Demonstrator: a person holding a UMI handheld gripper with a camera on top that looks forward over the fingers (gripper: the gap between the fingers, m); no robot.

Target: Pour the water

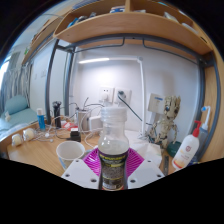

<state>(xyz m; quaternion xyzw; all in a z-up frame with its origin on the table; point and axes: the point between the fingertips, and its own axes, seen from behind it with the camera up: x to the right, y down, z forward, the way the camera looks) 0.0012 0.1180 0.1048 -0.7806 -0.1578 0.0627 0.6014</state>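
Observation:
A clear plastic water bottle (113, 145) with a dark label stands upright between my fingers, held above the desk. My gripper (113, 170) is shut on the bottle, its magenta pads (93, 162) pressing the label from both sides. A white paper cup (70, 153) stands on the wooden desk (35, 155) just to the left of the bottle and a little beyond the fingers. The bottle's base is hidden below the fingers.
A white bottle with a red cap (187, 150) leans at the right. A wooden figure (168, 120) and small items stand at the back of the desk. A wooden shelf (130, 25) hangs overhead. Clutter (25, 130) lies at the far left.

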